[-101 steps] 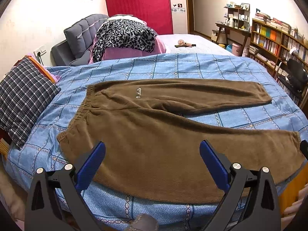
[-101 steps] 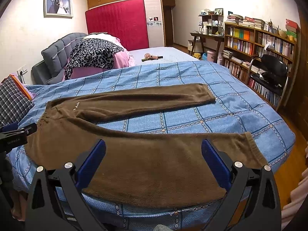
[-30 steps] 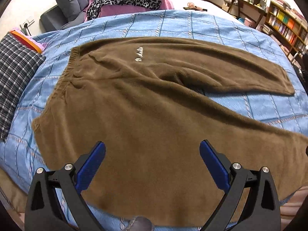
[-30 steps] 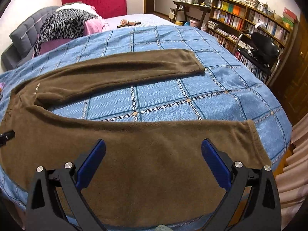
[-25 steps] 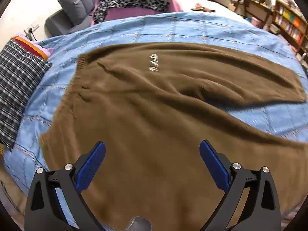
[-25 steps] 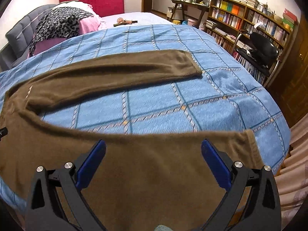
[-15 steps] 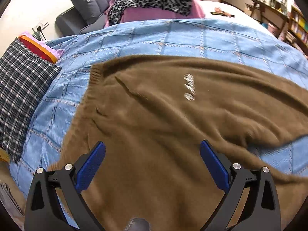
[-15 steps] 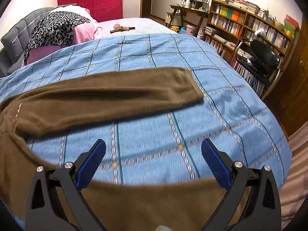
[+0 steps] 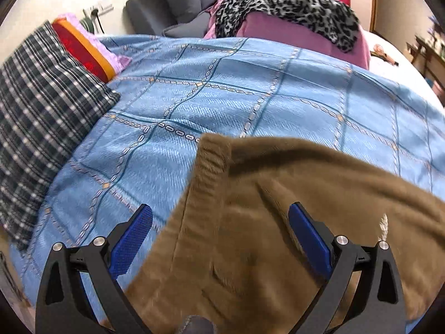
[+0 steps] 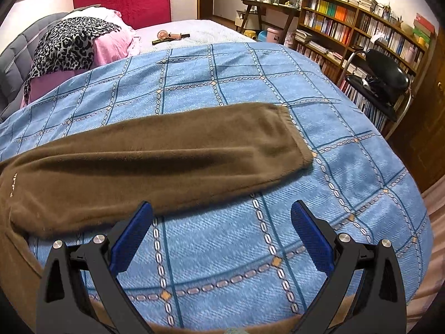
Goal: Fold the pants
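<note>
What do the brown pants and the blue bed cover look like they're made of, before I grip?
Pants: seemingly thick fleece or plush knit, matte brown; the surface is fuzzy, the waistband ribbed like elastic. Bed cover: apparently a woven, towel-like cotton blanket, matte, with fine diagonal ribbing and a printed or woven chain grid. Exact fibres can't be told from here.

Both grippers (image 9: 221,229) (image 10: 222,229) now farther forward over pants (image 10: 155,161).

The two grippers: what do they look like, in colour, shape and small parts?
The left gripper and the right gripper look the same. Each has two black, angular fingers with open triangular cut-outs, silver round screw heads on top, and flat blue pads with a fine grid texture. No cables, markings or sleeves are visible.
</note>
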The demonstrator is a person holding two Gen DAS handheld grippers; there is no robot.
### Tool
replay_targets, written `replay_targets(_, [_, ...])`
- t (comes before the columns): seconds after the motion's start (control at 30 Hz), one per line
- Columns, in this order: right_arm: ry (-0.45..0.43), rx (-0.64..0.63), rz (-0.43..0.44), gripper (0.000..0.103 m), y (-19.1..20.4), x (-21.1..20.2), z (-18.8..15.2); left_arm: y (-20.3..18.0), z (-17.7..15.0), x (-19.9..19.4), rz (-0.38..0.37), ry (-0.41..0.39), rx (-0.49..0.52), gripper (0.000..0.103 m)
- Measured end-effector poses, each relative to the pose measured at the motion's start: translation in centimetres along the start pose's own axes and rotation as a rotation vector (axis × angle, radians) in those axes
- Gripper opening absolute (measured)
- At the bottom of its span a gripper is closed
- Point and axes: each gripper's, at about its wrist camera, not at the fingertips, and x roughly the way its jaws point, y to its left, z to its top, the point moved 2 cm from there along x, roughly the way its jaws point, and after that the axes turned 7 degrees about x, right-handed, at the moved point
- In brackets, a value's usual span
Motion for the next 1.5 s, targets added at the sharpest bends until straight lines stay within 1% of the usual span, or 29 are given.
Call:
replay_targets(0.2, [0.001, 0.004, -0.002, 0.100, 0.7, 1.3, 0.7, 0.9, 2.3, 3.6, -0.052, 0.027, -0.029, 0.097])
replay_targets(0.23, [-0.003, 0.011, -0.003, 0.100, 0.6, 1.4, 0.8, 0.8, 2.6, 4.5, -0.055, 0.033, -0.031, 0.097])
replay_targets(0.33, [-0.011, 0.043, 0.009, 0.100, 0.2, 1.8, 1.2, 1.3, 3.5, 6.3, -0.030, 0.043, -0.036, 0.097])
replay_targets(0.47, [-0.029, 0.073, 0.010, 0.100, -0.7, 2.3, 1.9, 1.5, 4.0, 8.4, -0.046, 0.061, -0.034, 0.097])
replay_targets(0.57, [-0.036, 0.087, -0.007, 0.100, -1.6, 3.2, 2.5, 1.4, 3.9, 9.4, -0.077, 0.075, -0.047, 0.093])
replay_targets(0.63, [-0.035, 0.098, -0.009, 0.100, -2.4, 3.8, 3.0, 1.4, 3.8, 9.6, -0.113, 0.077, -0.071, 0.083])
replay_targets(0.67, [-0.035, 0.109, -0.022, 0.100, -3.1, 4.4, 3.6, 1.3, 3.7, 9.5, -0.134, 0.073, -0.079, 0.079])
replay_targets(0.73, [-0.042, 0.127, -0.036, 0.100, -4.6, 5.1, 4.6, 1.0, 3.9, 9.1, -0.174, 0.059, -0.069, 0.058])
replay_targets(0.77, [-0.047, 0.137, -0.040, 0.100, -5.3, 5.4, 5.2, 0.8, 3.9, 8.8, -0.173, 0.051, -0.061, 0.054])
replay_targets(0.83, [-0.052, 0.159, -0.057, 0.100, -6.7, 6.2, 6.4, 0.7, 3.9, 8.0, -0.175, 0.043, -0.048, 0.042])
replay_targets(0.93, [-0.029, 0.224, -0.059, 0.100, -9.5, 7.8, 8.5, 0.9, 3.9, 6.6, -0.192, 0.019, -0.049, 0.037])
replay_targets(0.97, [-0.008, 0.258, -0.044, 0.100, -10.6, 8.7, 9.3, 1.1, 3.9, 5.9, -0.207, 0.010, -0.056, 0.036])
replay_targets(1.1, [0.050, 0.335, 0.001, 0.100, -12.9, 11.4, 11.6, 1.8, 3.7, 3.6, -0.246, -0.026, -0.069, 0.033])
replay_targets(1.13, [0.070, 0.357, 0.007, 0.098, -13.3, 12.3, 12.2, 2.1, 3.6, 2.9, -0.257, -0.037, -0.074, 0.033])
replay_targets(1.17, [0.090, 0.383, 0.023, 0.093, -13.8, 13.3, 12.8, 2.4, 3.5, 2.2, -0.269, -0.047, -0.081, 0.033])
replay_targets(1.23, [0.119, 0.434, 0.063, 0.088, -14.3, 14.7, 13.6, 2.8, 3.5, 1.1, -0.285, -0.059, -0.089, 0.033])
replay_targets(1.3, [0.137, 0.464, 0.091, 0.086, -14.4, 15.8, 14.3, 2.9, 3.3, 0.0, -0.286, -0.073, -0.086, 0.033])
replay_targets(1.37, [0.151, 0.464, 0.099, 0.086, -14.2, 17.0, 14.8, 2.9, 3.2, -0.9, -0.284, -0.082, -0.076, 0.033])
replay_targets(1.43, [0.188, 0.452, 0.125, 0.086, -13.6, 18.4, 15.0, 2.9, 3.2, -1.7, -0.289, -0.087, -0.071, 0.033])
replay_targets(1.5, [0.221, 0.431, 0.128, 0.086, -12.9, 19.6, 15.0, 2.9, 3.2, -2.1, -0.295, -0.091, -0.070, 0.033])
